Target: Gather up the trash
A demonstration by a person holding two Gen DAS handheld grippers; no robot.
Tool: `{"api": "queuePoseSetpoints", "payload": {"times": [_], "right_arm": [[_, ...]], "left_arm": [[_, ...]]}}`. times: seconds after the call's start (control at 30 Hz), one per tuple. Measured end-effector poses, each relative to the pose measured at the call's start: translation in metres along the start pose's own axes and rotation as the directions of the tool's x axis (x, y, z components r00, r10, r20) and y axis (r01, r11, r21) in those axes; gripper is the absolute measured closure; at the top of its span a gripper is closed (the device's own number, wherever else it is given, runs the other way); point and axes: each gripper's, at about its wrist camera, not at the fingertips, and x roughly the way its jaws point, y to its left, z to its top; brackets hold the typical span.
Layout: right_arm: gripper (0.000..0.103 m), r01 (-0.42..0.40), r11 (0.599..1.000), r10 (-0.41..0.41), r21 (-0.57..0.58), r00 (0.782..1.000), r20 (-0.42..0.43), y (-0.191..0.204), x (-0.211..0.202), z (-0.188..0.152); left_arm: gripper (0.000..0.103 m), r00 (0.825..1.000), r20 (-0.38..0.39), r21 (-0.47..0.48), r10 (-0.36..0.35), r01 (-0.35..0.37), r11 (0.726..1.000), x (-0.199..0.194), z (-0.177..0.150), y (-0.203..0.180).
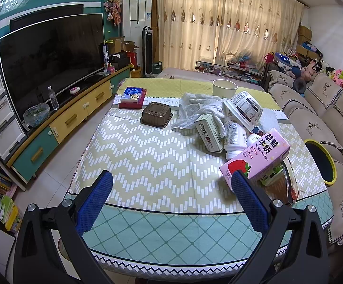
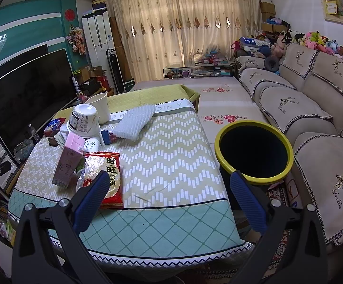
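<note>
A pile of trash lies on the table (image 1: 147, 156): a pink strawberry milk carton (image 1: 256, 156), a white pill bottle (image 1: 234, 137), a small green-white box (image 1: 209, 132), an overturned printed bowl (image 1: 244, 108), a crumpled white cloth (image 1: 199, 108) and a red snack wrapper (image 2: 105, 179). The carton also shows in the right wrist view (image 2: 68, 163). A yellow-rimmed black bin (image 2: 254, 151) stands right of the table. My left gripper (image 1: 171, 179) is open and empty over the table's near part. My right gripper (image 2: 169, 182) is open and empty, its left finger over the wrapper.
A brown square lid (image 1: 156, 114), a red and blue box (image 1: 132, 97) and a paper cup (image 1: 224, 87) sit farther back on the table. A white foam sheet (image 2: 136, 120) lies there too. A TV (image 1: 50, 64) stands left, a sofa (image 2: 313, 108) right.
</note>
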Motion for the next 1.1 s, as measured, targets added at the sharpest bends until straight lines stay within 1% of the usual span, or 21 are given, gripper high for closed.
{"api": "queuePoseSetpoints", "payload": {"times": [0.53, 1.1], "right_arm": [[0.006, -0.002, 1.0, 0.002, 0.005, 1.0, -0.011, -0.0016, 0.0052, -0.0007], [0.006, -0.005, 1.0, 0.005, 0.006, 1.0, -0.013, -0.0018, 0.0073, -0.0012]], "left_arm": [[0.004, 1.0, -0.018, 0.012, -0.004, 0.005, 1.0, 0.0051, 0.0003, -0.0046], [0.004, 1.0, -0.019, 0.016, -0.009, 0.009, 1.0, 0.0029, 0.0046, -0.0063]]}}
